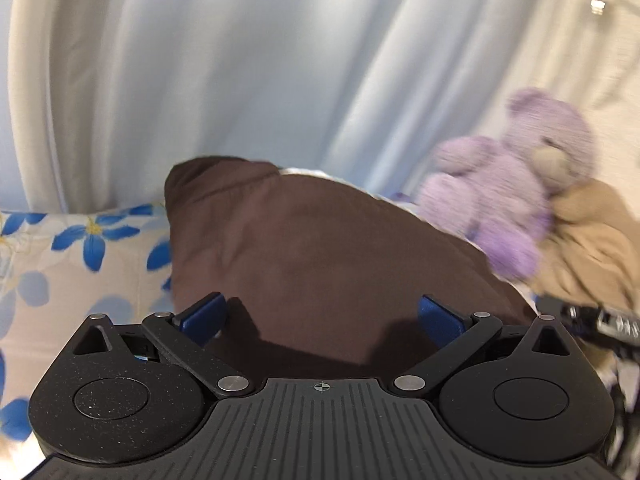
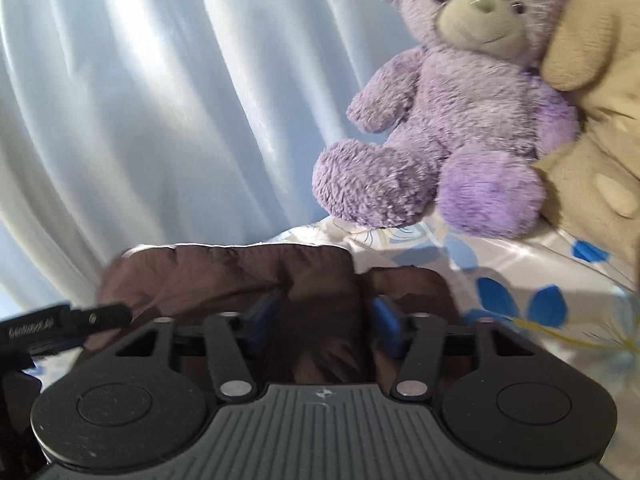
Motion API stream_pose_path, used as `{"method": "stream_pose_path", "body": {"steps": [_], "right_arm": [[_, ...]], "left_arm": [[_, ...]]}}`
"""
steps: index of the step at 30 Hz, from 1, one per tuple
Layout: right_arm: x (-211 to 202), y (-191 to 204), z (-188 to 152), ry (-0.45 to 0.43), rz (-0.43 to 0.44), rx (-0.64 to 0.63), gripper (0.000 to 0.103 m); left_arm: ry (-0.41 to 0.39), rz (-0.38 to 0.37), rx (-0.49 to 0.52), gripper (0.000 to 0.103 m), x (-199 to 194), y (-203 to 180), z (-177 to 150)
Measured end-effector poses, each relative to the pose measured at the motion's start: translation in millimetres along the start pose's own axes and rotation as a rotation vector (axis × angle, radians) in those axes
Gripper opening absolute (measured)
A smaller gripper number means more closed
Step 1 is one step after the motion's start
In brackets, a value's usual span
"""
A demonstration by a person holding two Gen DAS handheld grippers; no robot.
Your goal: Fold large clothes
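A dark brown garment [image 1: 320, 248] lies bunched on a bed with a blue-flowered sheet [image 1: 80, 256]. My left gripper [image 1: 320, 316] is open just over its near part, blue pads wide apart, holding nothing. In the right wrist view the same brown garment [image 2: 224, 272] lies folded in a thick roll. My right gripper [image 2: 324, 320] has its blue pads half closed around a raised fold of the cloth. The left gripper's black body [image 2: 60, 324] shows at the left edge there.
A purple teddy bear [image 2: 460, 112] sits on the sheet [image 2: 540, 280] at the right, leaning on a tan plush toy [image 2: 592, 120]. Pale blue curtains [image 1: 240, 72] hang right behind the bed. The right gripper's body [image 1: 600, 320] shows at the right edge.
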State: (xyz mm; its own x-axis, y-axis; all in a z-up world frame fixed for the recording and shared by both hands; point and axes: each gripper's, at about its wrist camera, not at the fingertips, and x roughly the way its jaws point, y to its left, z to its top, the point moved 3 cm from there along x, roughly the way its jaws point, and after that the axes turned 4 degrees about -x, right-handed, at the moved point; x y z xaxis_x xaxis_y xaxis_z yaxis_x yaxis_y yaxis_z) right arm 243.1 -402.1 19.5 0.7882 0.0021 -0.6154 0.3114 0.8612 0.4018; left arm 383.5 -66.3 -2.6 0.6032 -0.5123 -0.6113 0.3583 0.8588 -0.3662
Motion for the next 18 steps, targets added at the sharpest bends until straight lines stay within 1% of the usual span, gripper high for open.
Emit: {"method": "stream_pose_path", "body": {"steps": [1, 3, 4, 5, 6, 7, 9, 10, 11, 12, 14, 15, 18], "right_arm": [[-16.8, -12.3, -4.7, 0.000, 0.036, 0.029, 0.060], [-36.5, -39.9, -16.5, 0.053, 0.100, 0.122, 0.068], [-40.4, -53.8, -23.6, 0.090, 0.131, 0.174, 0.068], [-41.8, -66.1, -30.2, 0.121, 0.136, 0.221, 0.068], [-41.5, -76.9, -36.3, 0.146, 0.144, 0.264, 0.068], [-39.2, -86.0, -42.3, 0.173, 0.171, 0.315, 0.068], [-32.0, -98.7, -52.1, 0.203, 0.260, 0.440, 0.068], [-27.4, -100.7, -54.8, 0.215, 0.294, 0.479, 0.068], [-23.6, -99.4, -56.9, 0.224, 0.309, 0.497, 0.069], [-19.4, -97.4, -57.1, 0.231, 0.322, 0.498, 0.073], [-11.6, -89.4, -56.2, 0.259, 0.340, 0.471, 0.077], [-7.1, -87.7, -56.0, 0.273, 0.345, 0.464, 0.079], [4.9, -89.2, -52.7, 0.306, 0.359, 0.473, 0.079]], "left_arm": [[0.011, -0.041, -0.006, 0.103, -11.8, 5.7, -10.6], [0.071, -0.089, -0.061, 0.103, -24.9, 18.9, -29.6], [0.101, -0.118, -0.103, 0.103, -26.7, 27.0, -36.8], [0.122, -0.146, -0.151, 0.103, -26.4, 34.5, -42.5], [0.130, -0.162, -0.199, 0.103, -24.0, 40.5, -45.1], [0.130, -0.170, -0.246, 0.103, -22.0, 46.4, -46.9], [0.116, -0.204, -0.315, 0.103, -16.4, 54.0, -48.9], [0.114, -0.211, -0.336, 0.103, -13.8, 55.6, -50.0], [0.115, -0.225, -0.351, 0.103, -9.1, 56.7, -50.7], [0.117, -0.238, -0.354, 0.103, -9.1, 58.3, -51.5], [0.114, -0.223, -0.329, 0.103, -4.3, 57.4, -50.8], [0.110, -0.226, -0.335, 0.103, -2.6, 58.9, -50.5], [0.108, -0.235, -0.379, 0.103, 0.8, 67.0, -48.8]]}}
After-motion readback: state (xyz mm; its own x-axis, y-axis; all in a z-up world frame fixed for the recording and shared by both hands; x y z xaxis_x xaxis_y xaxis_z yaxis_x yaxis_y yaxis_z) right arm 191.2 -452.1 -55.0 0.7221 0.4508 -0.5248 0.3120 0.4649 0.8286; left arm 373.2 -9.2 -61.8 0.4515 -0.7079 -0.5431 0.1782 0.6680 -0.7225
